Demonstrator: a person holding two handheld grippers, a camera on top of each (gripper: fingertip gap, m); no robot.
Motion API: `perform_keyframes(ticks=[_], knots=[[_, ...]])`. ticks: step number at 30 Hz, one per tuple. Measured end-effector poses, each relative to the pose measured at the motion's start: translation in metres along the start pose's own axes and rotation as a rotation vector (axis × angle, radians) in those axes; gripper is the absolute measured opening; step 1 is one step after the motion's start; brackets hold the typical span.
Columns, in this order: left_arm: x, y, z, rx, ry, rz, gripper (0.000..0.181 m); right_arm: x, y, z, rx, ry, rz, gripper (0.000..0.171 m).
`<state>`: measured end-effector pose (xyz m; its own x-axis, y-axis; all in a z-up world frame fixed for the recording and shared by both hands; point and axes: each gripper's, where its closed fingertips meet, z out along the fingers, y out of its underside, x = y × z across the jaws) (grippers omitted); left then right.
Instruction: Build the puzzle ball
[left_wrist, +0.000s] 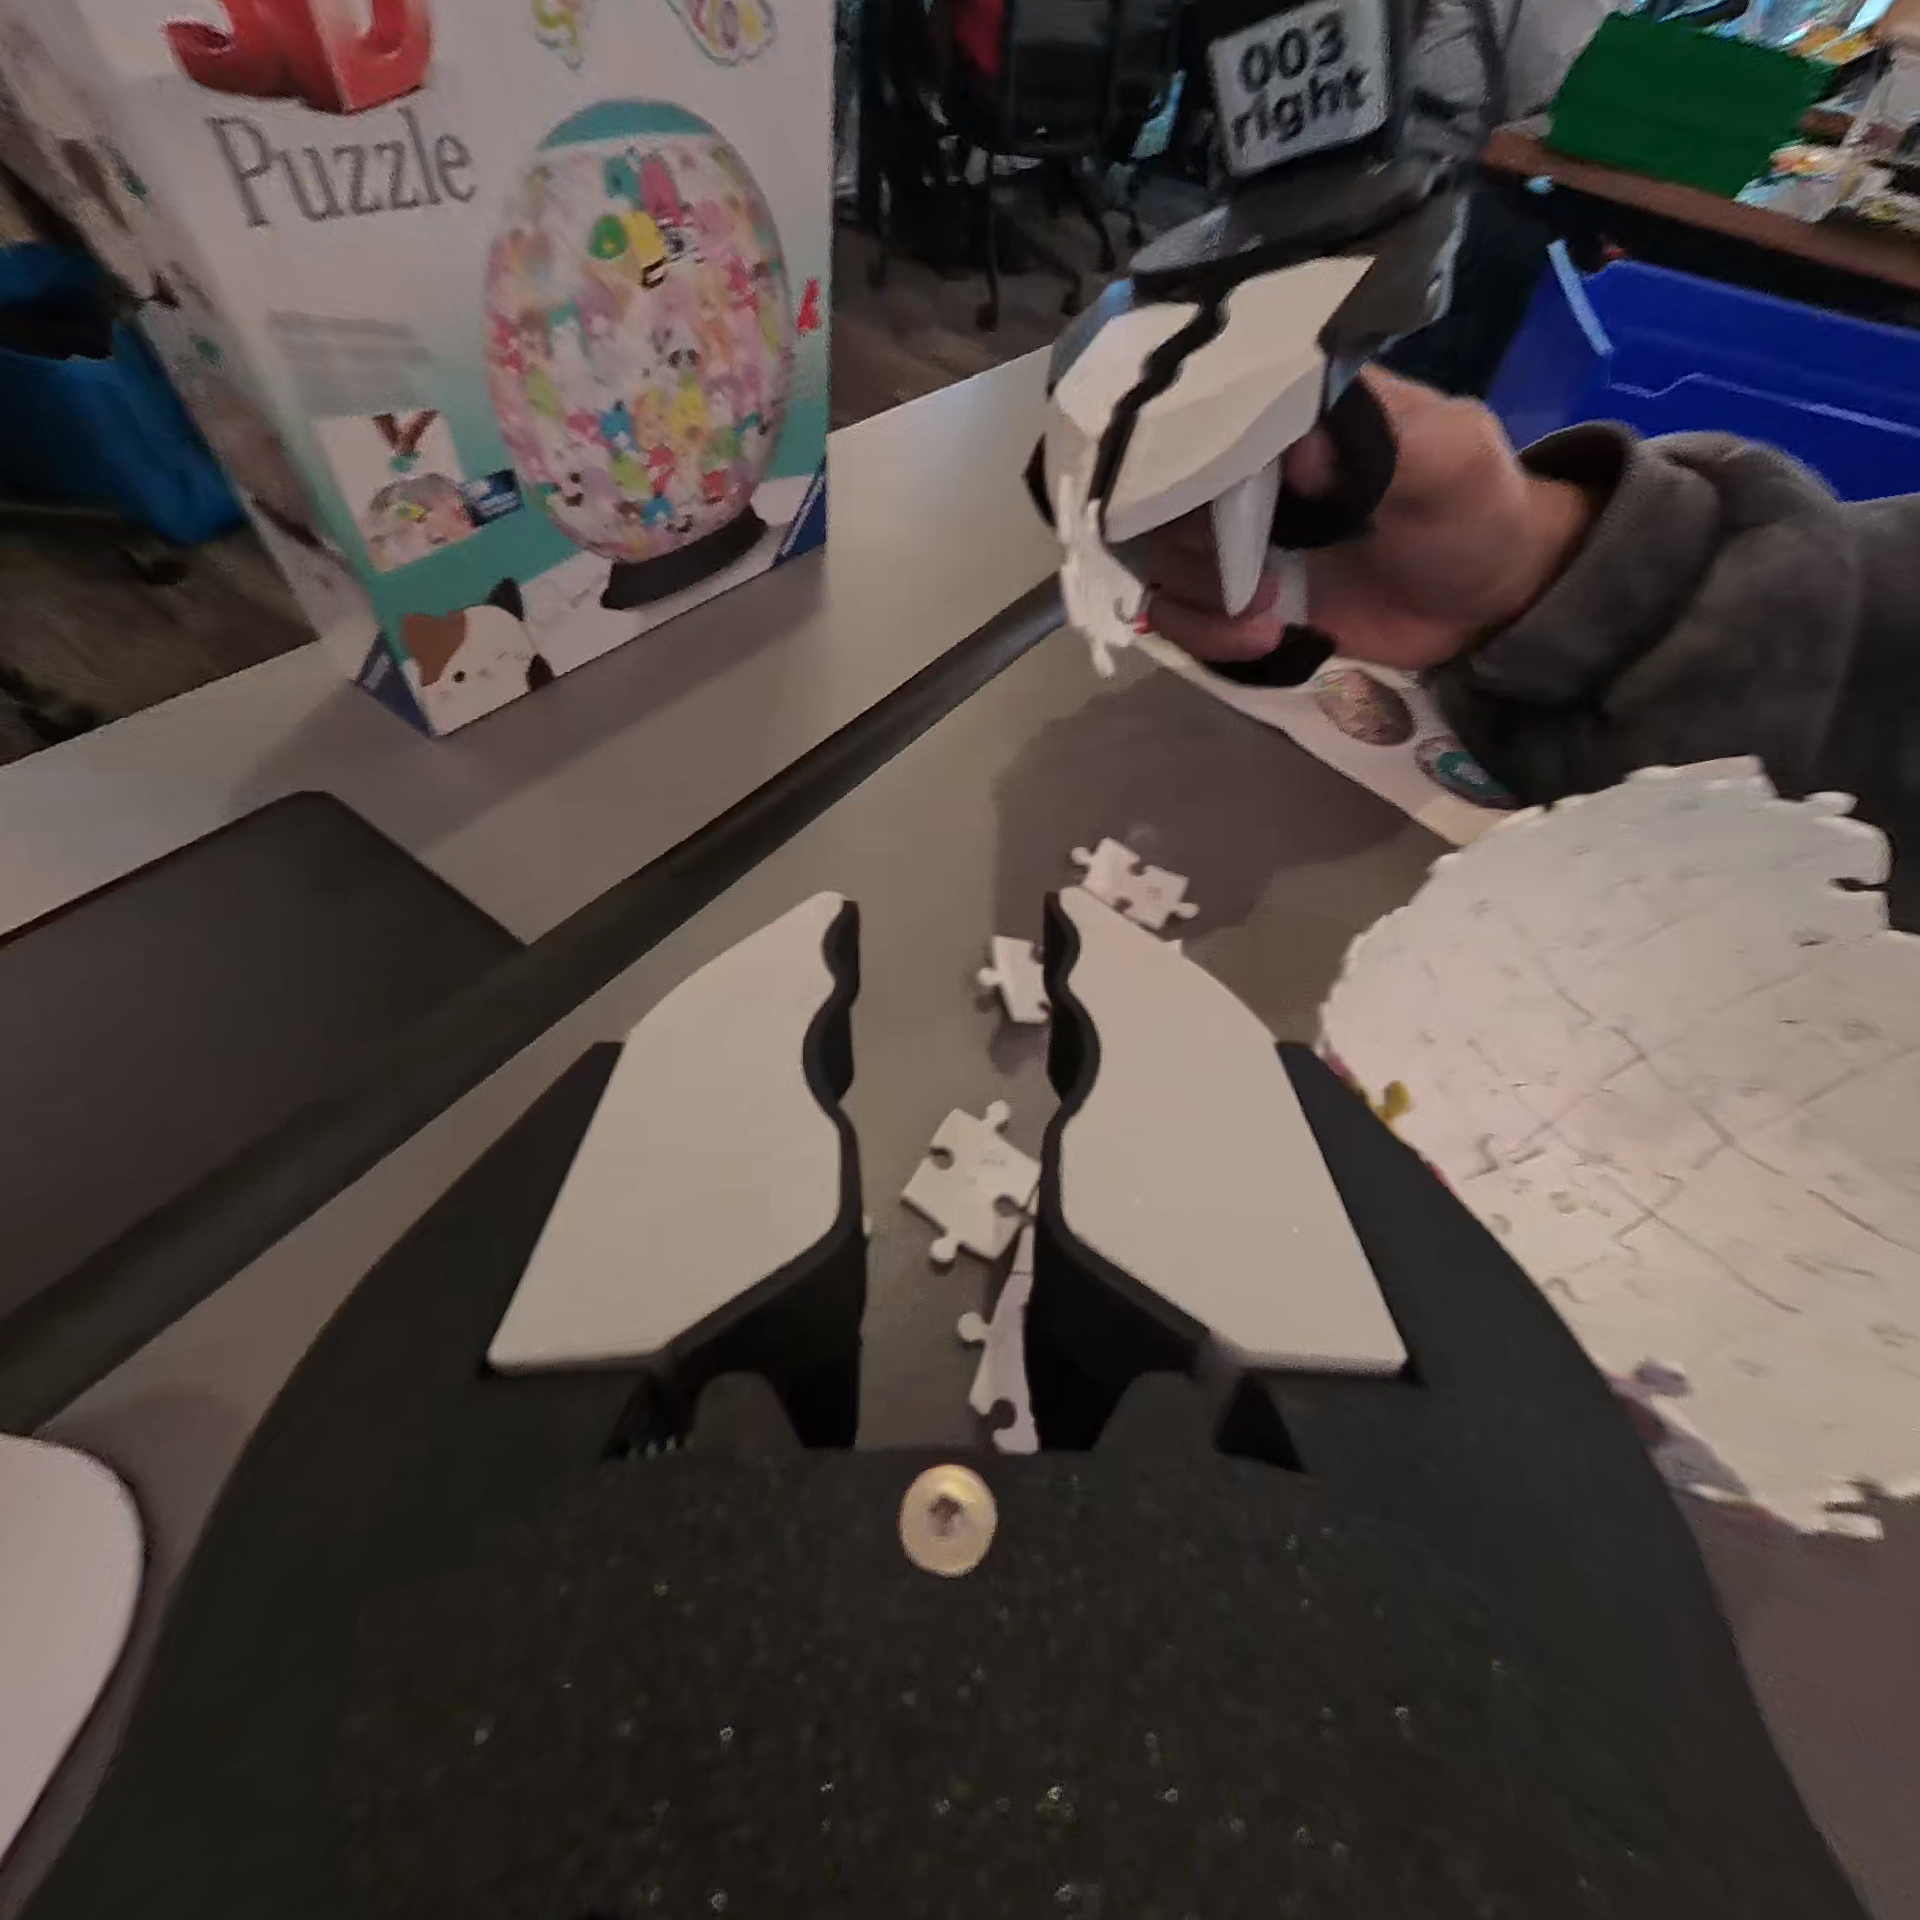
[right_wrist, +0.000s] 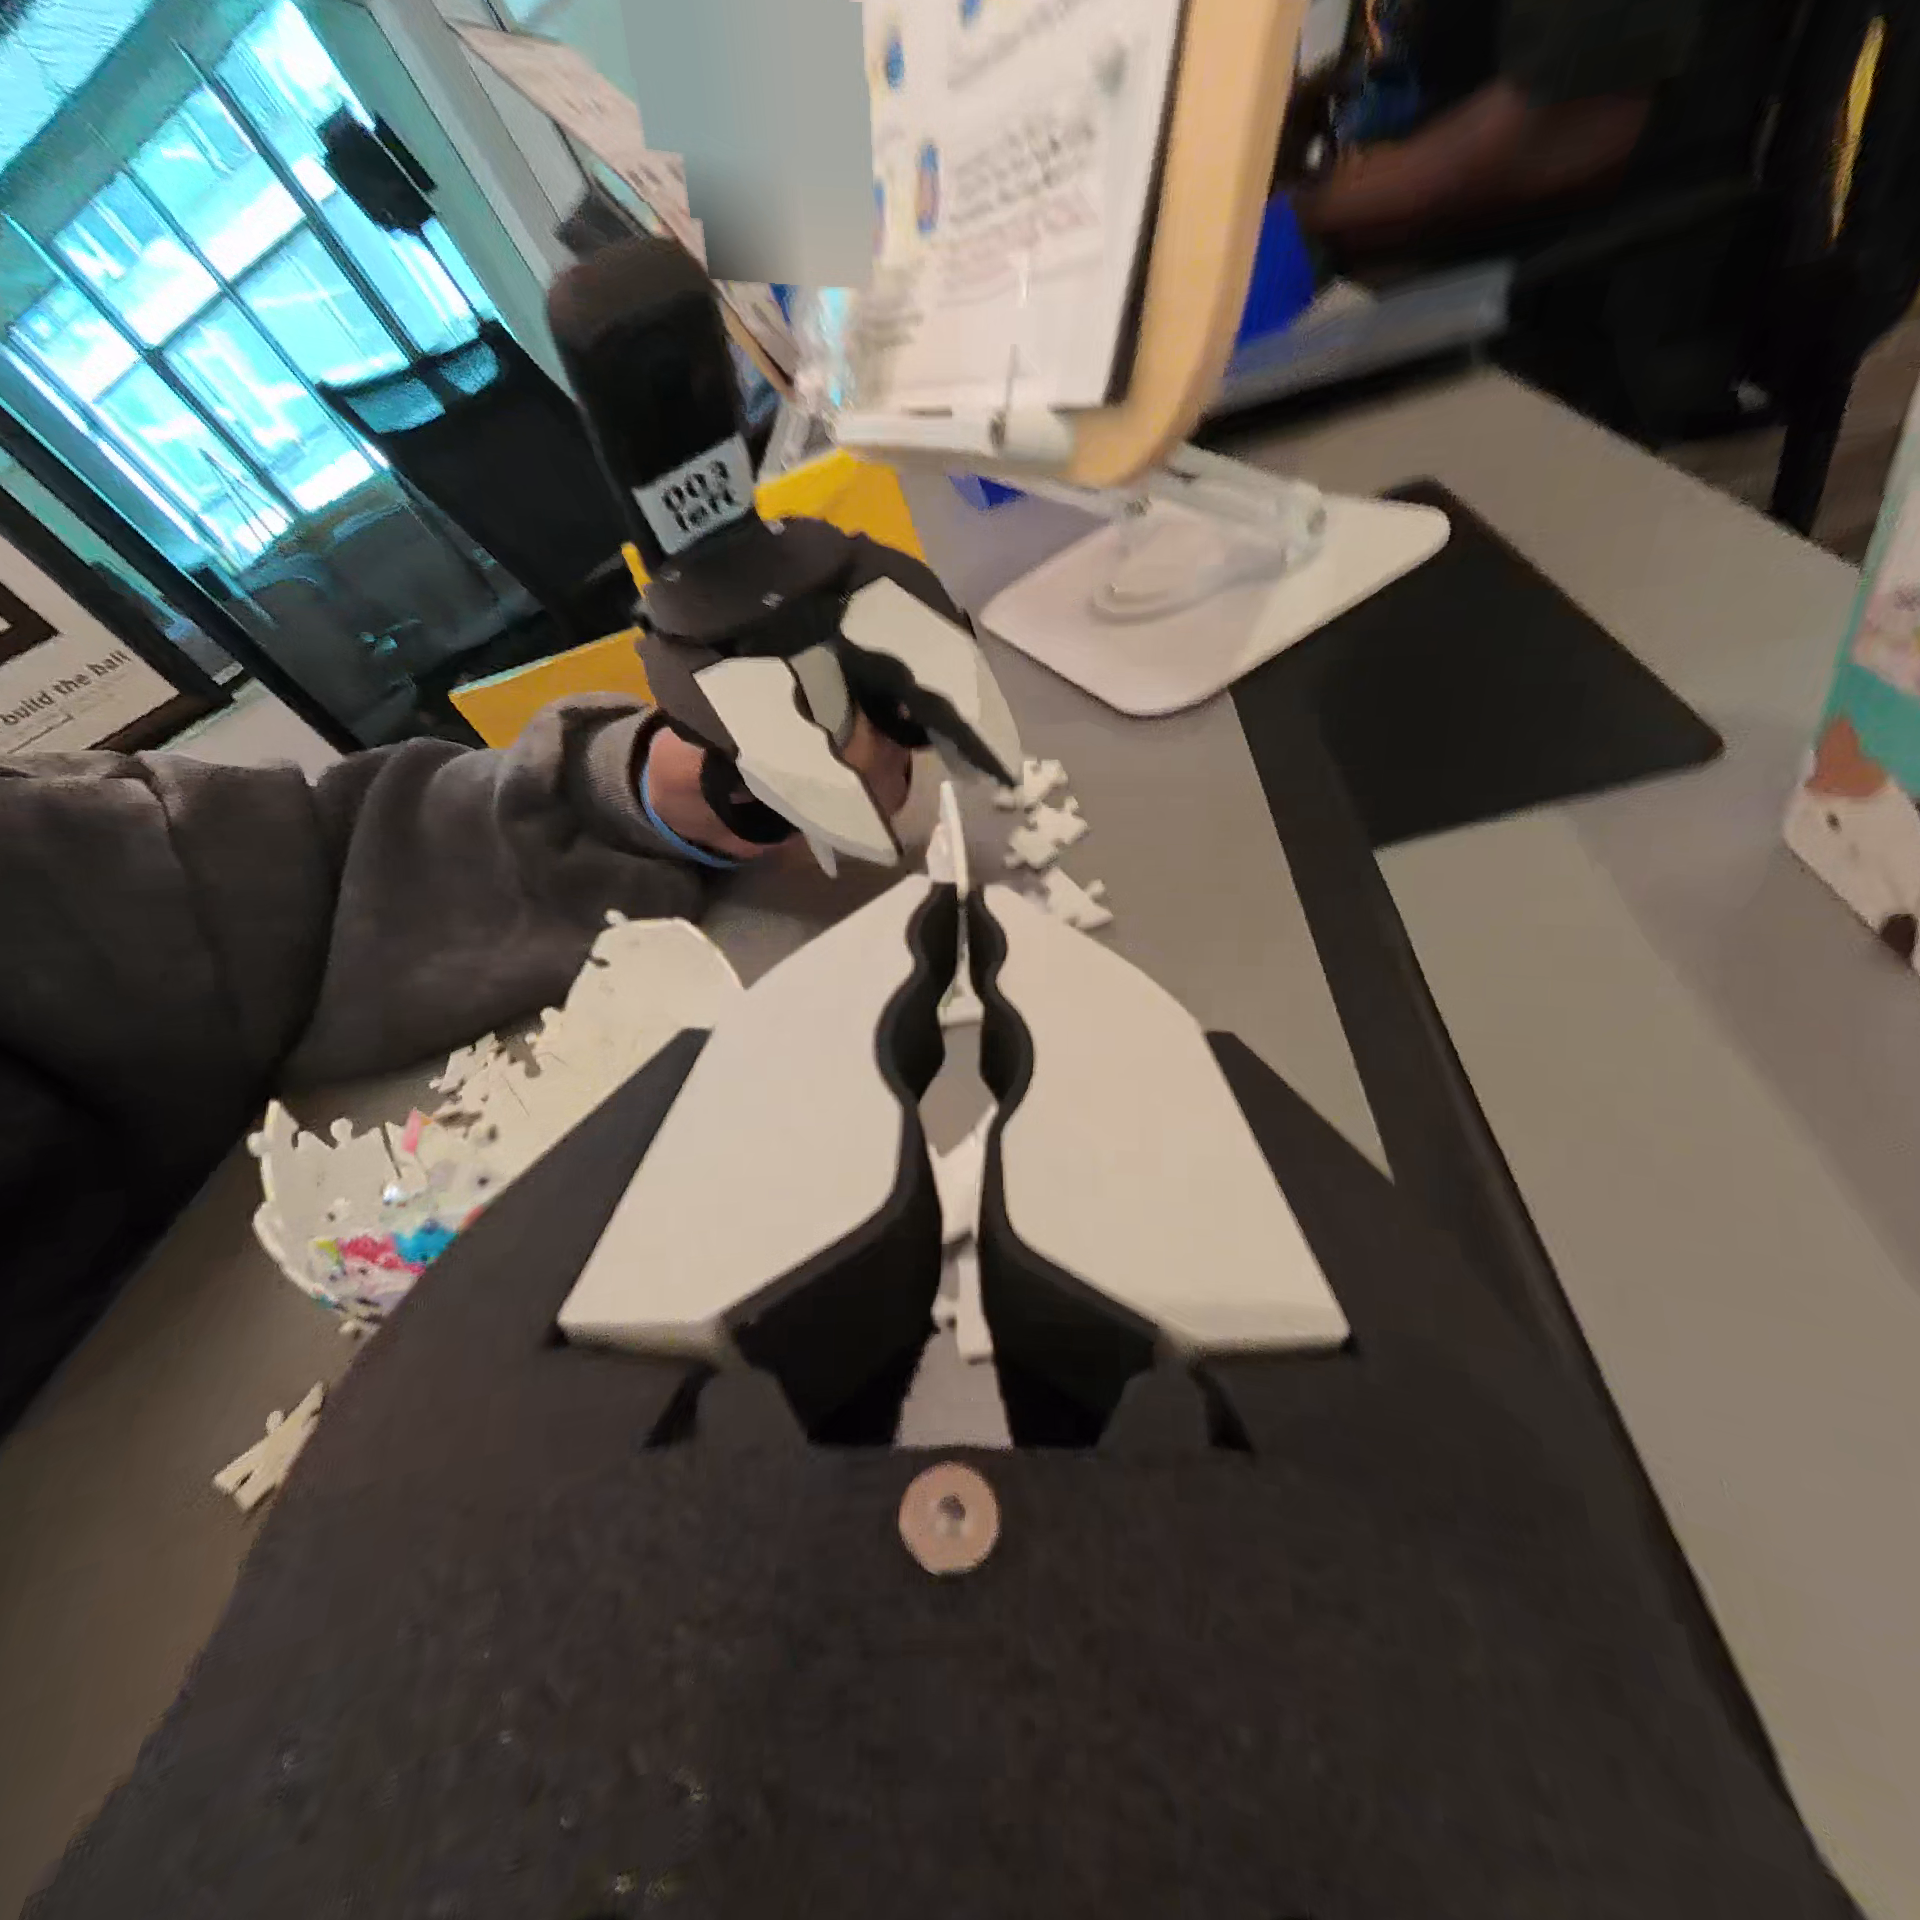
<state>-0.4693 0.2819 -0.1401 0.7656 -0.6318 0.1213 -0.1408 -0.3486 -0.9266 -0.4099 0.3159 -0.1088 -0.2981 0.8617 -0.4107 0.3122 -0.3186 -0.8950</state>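
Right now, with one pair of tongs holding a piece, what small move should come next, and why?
Probably carry the held puzzle piece in the right tongs toward the half-built ball shell and line it up with the jagged rim. The piece is pinched edge-on above the table, while the left tongs are open and empty over the loose pieces, so they are free to steady the shell.

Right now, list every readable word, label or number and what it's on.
Wording withheld; printed surfaces only:
Puzzle box: large print.
White tag, right hand-held gripper.
Pale tag, left hand-held gripper.
Sheet on stand: blurred.
Framed sign: partly cut off.
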Motion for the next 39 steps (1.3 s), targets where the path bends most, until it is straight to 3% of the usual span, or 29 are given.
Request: perform_keyframes(ticks=[4, 8, 11, 15, 20, 27, 29, 32, 39], knots=[[-0.002, -0.015, -0.007, 0.038, -0.025, 0.023, 0.046, -0.006, -0.003, -0.013, -0.192, 0.101, -0.033, 0.002], [0.016, -0.042, -0.024, 0.025, 0.046, 0.024, 0.052, -0.054, -0.027, -0.042, -0.335, 0.236, -0.103, 0.002], [0.052, -0.05, -0.04, -0.117, 0.164, 0.094, 0.049, -0.095, 0.003, -0.064, -0.554, 0.363, -0.088, 0.002], [0.1, -0.017, -0.051, -0.417, 0.271, 0.259, 0.046, -0.132, 0.079, -0.072, -0.713, 0.383, -0.051, 0.002], [0.145, 0.016, -0.04, -0.639, 0.379, 0.339, 0.042, -0.151, 0.142, -0.061, -0.603, 0.284, 0.161, 0.002], [0.145, 0.054, -0.02, -0.963, 0.378, 0.541, 0.041, -0.176, 0.182, -0.062, -0.4, 0.241, 0.222, 0.006], [0.145, 0.059, -0.016, -0.997, 0.404, 0.566, 0.042, -0.175, 0.187, -0.067, -0.379, 0.268, 0.199, 0.017], [0.146, 0.063, -0.01, -1.001, 0.433, 0.545, 0.043, -0.178, 0.182, -0.07, -0.319, 0.263, 0.158, 0.021], [0.144, 0.077, -0.011, -1.098, 0.431, 0.538, 0.043, -0.192, 0.174, -0.072, -0.272, 0.215, 0.041, 0.019]])
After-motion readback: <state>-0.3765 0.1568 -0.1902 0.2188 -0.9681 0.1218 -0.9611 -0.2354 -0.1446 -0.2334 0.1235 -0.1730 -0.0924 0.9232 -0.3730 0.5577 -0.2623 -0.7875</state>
